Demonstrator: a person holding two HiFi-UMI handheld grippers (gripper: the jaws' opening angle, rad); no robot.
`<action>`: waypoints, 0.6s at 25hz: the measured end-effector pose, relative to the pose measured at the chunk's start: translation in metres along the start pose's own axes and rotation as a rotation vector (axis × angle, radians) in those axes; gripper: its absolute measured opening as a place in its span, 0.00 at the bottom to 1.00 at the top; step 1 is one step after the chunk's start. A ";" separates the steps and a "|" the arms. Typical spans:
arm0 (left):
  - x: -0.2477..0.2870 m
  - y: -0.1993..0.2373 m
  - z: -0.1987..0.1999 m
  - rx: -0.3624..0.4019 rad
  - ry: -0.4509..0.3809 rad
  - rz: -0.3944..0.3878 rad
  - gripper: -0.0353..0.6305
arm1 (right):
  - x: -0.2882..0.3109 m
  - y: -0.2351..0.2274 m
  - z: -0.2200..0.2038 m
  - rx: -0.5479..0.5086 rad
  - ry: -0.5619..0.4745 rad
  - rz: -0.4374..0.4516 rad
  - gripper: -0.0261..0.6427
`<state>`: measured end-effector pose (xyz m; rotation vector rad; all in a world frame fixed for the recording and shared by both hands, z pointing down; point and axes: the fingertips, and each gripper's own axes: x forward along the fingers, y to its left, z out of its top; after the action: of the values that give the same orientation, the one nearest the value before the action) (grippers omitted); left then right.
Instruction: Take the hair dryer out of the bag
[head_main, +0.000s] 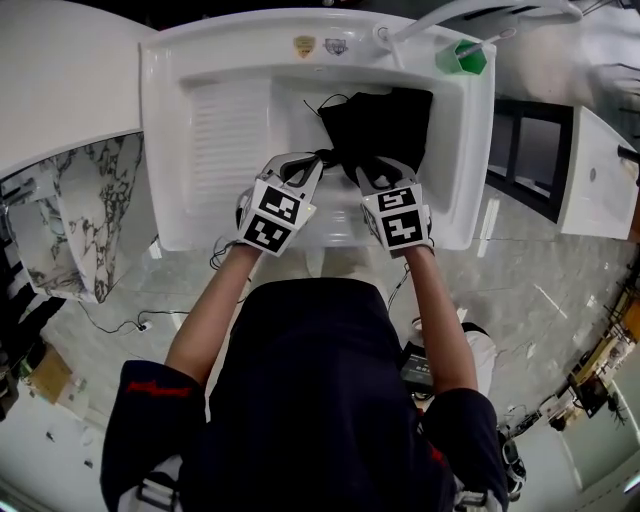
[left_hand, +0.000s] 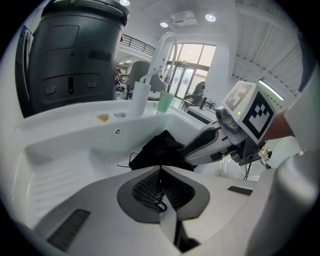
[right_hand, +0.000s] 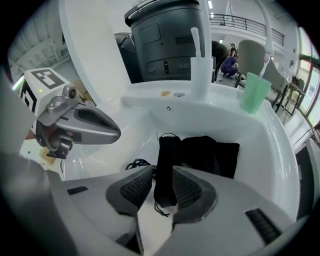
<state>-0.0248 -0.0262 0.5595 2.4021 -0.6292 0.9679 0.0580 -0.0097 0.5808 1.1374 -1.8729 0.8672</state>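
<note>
My left claw (left_hand: 160, 175): clamped shut on the cord (left_hand: 160, 204).
My right claw (right_hand: 162, 172): half open, empty; bag (right_hand: 200, 155) neck lies lengthwise between the pads.

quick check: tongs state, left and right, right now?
Left tongs: closed, pinching a thin black drawstring.
Right tongs: open, straddling the black bag, not gripping it.

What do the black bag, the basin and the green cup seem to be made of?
Black bag: soft matte fabric; it lies limp and creased. Its drawstring: thin black cord. Basin: glossy white, perhaps ceramic or moulded plastic; it shows highlights. Green cup: probably translucent plastic; light passes through.
</note>
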 end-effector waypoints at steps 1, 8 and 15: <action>0.000 0.000 -0.001 -0.004 0.001 0.001 0.08 | 0.002 0.000 0.000 -0.015 0.005 -0.007 0.22; -0.003 0.002 -0.009 -0.030 0.009 0.015 0.08 | 0.016 -0.002 -0.003 -0.139 0.056 -0.053 0.30; -0.002 0.006 -0.012 -0.050 0.000 0.023 0.08 | 0.033 -0.001 -0.008 -0.235 0.110 -0.087 0.35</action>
<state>-0.0355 -0.0236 0.5671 2.3559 -0.6739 0.9508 0.0511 -0.0166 0.6134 0.9976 -1.7689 0.6290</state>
